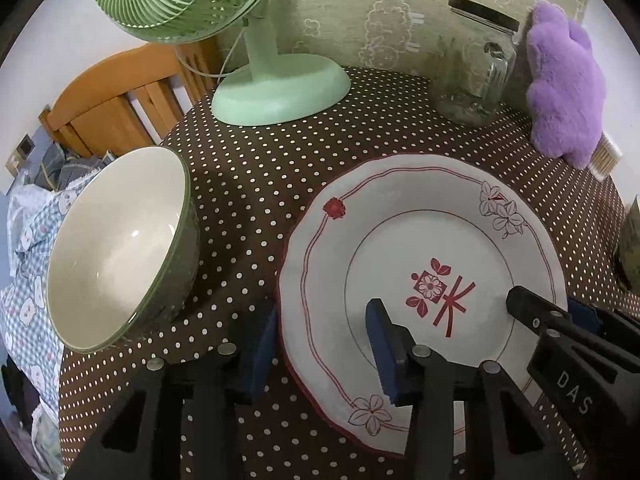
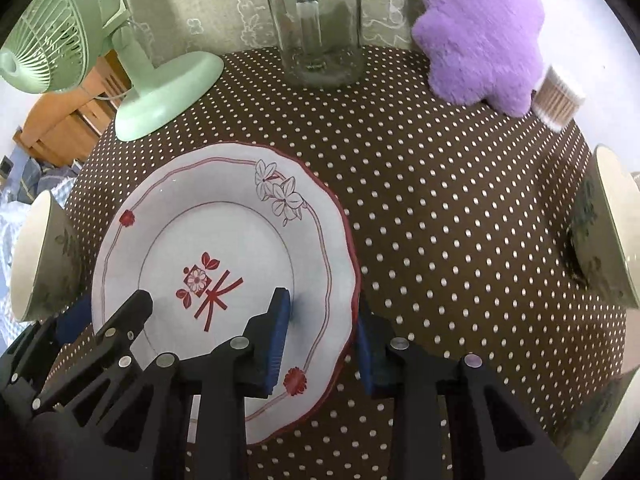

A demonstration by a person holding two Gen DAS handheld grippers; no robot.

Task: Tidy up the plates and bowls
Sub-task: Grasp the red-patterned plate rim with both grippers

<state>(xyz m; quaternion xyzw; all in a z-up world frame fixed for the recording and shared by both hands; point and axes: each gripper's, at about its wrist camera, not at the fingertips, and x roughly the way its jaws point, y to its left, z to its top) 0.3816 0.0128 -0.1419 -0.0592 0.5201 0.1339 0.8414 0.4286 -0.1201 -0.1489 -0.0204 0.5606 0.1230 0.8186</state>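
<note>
Left gripper [image 1: 324,344] and right gripper [image 2: 322,338], both tilted steeply downward, jaws part-closed.

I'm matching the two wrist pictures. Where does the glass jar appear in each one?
Left wrist: the glass jar stands upper right, just left of the purple plush.
Right wrist: the jar stands top centre, left of the plush.
Shared landmark: the green fan, at upper left in both.
</note>
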